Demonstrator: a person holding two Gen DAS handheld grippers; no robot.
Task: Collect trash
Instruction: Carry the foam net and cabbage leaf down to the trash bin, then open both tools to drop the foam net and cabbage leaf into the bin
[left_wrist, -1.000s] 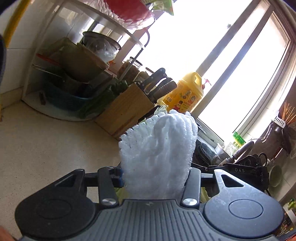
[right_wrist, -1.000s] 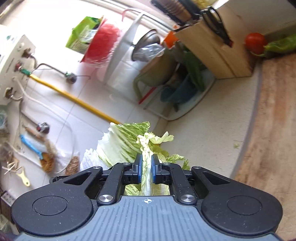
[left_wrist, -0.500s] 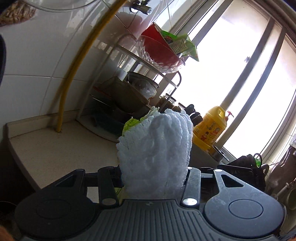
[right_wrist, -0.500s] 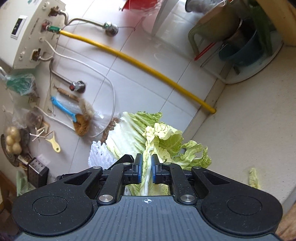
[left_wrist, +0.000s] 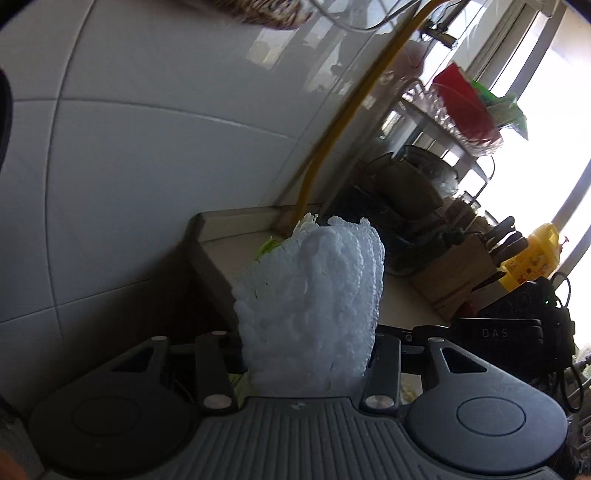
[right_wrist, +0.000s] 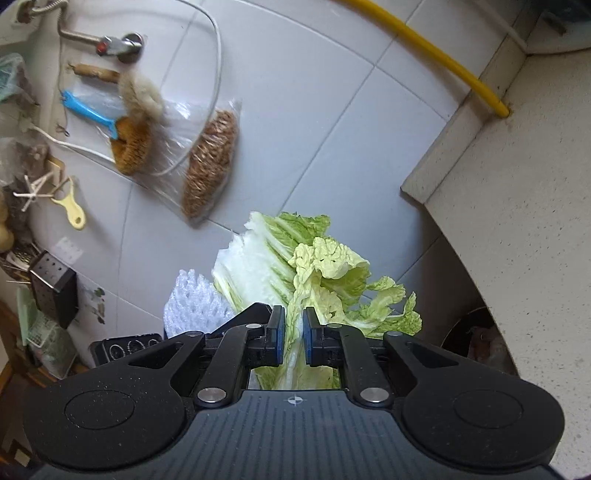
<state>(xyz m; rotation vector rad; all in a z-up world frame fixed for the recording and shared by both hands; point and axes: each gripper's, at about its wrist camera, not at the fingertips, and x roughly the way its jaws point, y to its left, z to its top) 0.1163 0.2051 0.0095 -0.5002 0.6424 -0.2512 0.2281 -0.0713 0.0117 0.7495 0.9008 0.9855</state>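
Holding a white foam net (left_wrist: 310, 306) between fairly wide fingers, the left gripper (left_wrist: 308, 363) points at the tiled wall (left_wrist: 147, 147) with the counter (left_wrist: 399, 306) to its right. The right gripper (right_wrist: 293, 338) pinches cabbage leaves (right_wrist: 295, 273) between narrow fingers, in the air beside the counter's left edge. The foam net shows just left of the leaves, near them.

Yellow pipe (right_wrist: 436, 48), knife block (left_wrist: 458, 273), brushes (right_wrist: 129, 144) on wall
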